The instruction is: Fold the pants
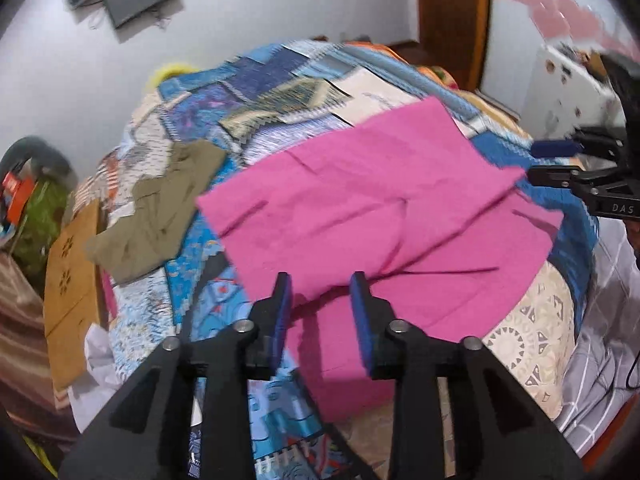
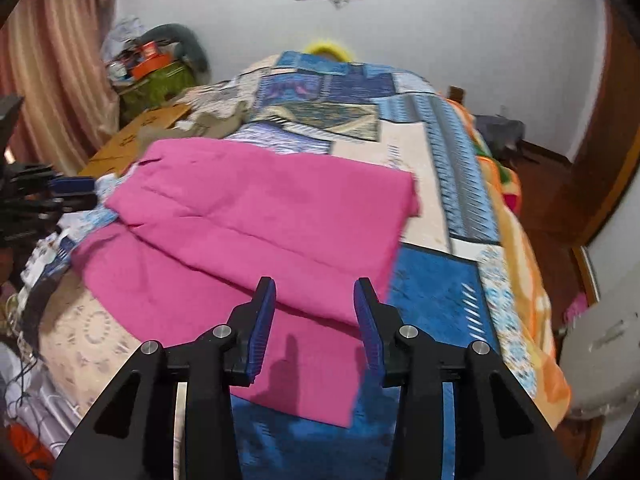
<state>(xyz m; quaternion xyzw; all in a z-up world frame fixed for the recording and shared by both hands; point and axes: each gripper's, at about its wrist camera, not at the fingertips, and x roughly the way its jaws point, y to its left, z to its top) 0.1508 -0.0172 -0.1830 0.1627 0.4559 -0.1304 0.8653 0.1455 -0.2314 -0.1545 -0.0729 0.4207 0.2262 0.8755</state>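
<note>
The pink pants (image 1: pixel 360 208) lie on the patchwork bedspread (image 1: pixel 256 104), folded over so an upper layer rests on a lower one. My left gripper (image 1: pixel 322 300) is open and empty, just above the pants' near edge. My right gripper (image 2: pixel 314 304) is open and empty, above the near edge of the pink pants (image 2: pixel 248 224) close to their right corner. The right gripper also shows at the right edge of the left wrist view (image 1: pixel 552 160), beside the pants' far side. The left gripper shows at the left edge of the right wrist view (image 2: pixel 72 192).
An olive-green garment (image 1: pixel 160 208) lies on the bedspread left of the pants, next to a brown cardboard box (image 1: pixel 72 280). A striped curtain (image 2: pixel 52 60) and a cluttered pile (image 2: pixel 152 68) stand by the wall. A wooden door (image 1: pixel 452 12) is behind the bed.
</note>
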